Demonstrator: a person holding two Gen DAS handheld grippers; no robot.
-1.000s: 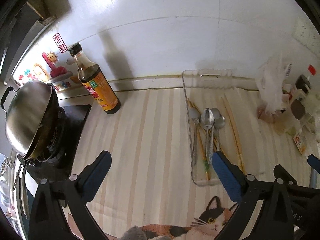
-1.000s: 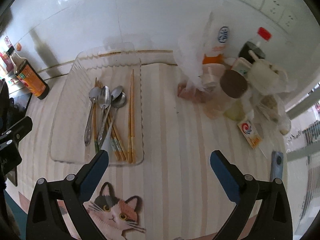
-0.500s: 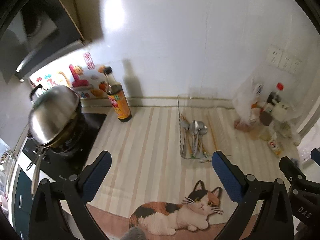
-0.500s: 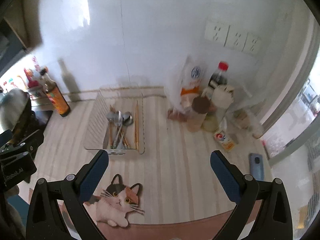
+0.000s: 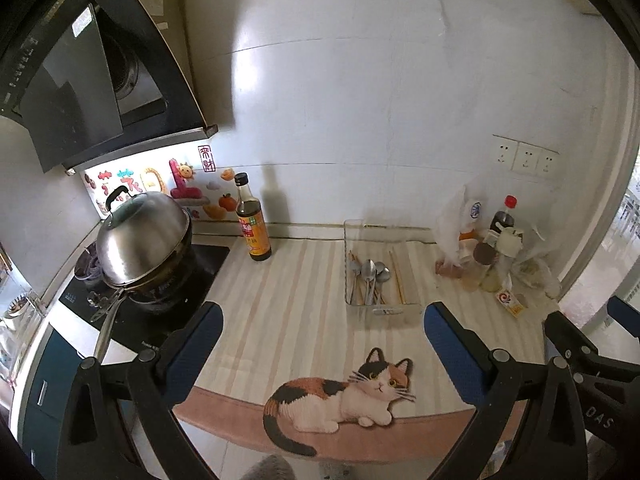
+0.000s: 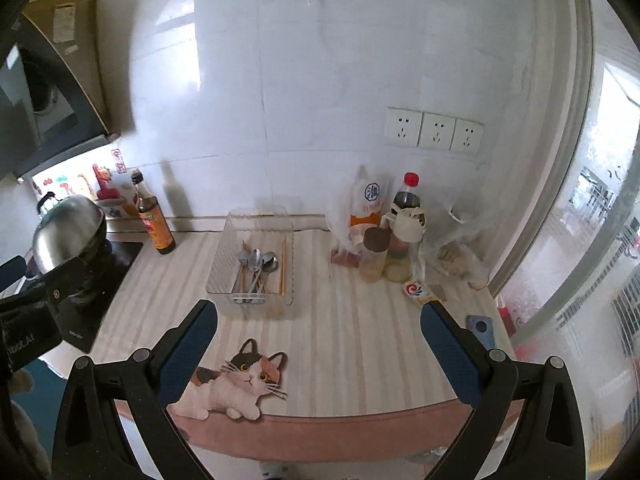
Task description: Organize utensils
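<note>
Three spoons (image 5: 372, 273), perhaps four; one tray (image 5: 382, 312).

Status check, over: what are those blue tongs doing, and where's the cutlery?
Both tongs open, empty. Spoons and chopsticks in clear tray. Nothing blocking.
</note>
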